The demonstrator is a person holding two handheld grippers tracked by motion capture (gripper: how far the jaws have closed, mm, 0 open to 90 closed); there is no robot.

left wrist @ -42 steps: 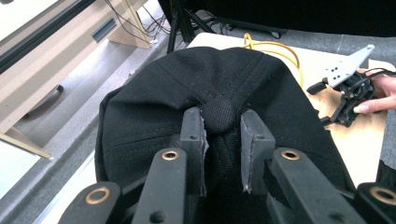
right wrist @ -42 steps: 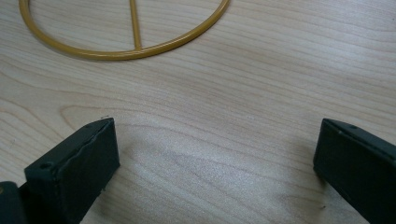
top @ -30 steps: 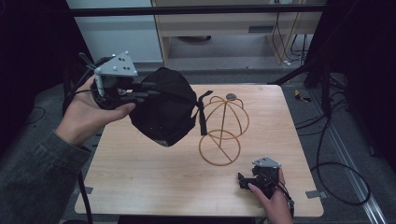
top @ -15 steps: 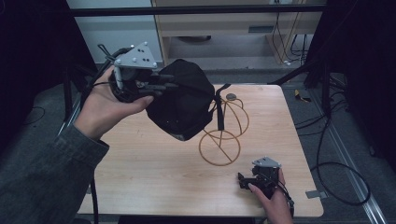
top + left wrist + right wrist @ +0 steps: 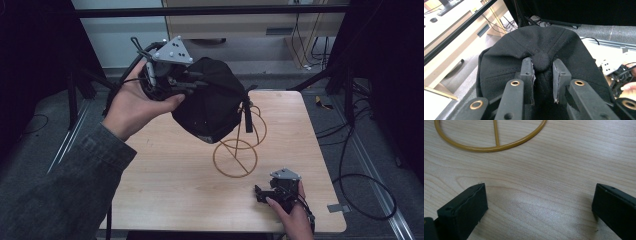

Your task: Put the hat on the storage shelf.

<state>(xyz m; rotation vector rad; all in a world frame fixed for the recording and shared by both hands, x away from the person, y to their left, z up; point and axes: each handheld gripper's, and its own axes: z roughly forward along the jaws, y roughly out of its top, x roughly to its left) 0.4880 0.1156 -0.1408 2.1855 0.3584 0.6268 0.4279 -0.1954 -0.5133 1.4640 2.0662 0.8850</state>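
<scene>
Holding a black baseball cap [image 5: 210, 107] in the air, the left gripper [image 5: 543, 82] has its jaws closed on a fold of crown fabric just below the top button [image 5: 541, 61]. The cap hangs above the bench [image 5: 165, 190], touching or just beside the upper loops of a gold wire hat stand [image 5: 239, 147]; which of the two cannot be told. A strap [image 5: 246, 116] dangles from the cap's edge. The right gripper [image 5: 264, 193] rests on the bench near the front right corner, jaws wide and empty, with the stand's base ring [image 5: 491, 140] just ahead. Judged progress: the cap is lifted and carried; seating it over the stand, or clearing it away, remains.
</scene>
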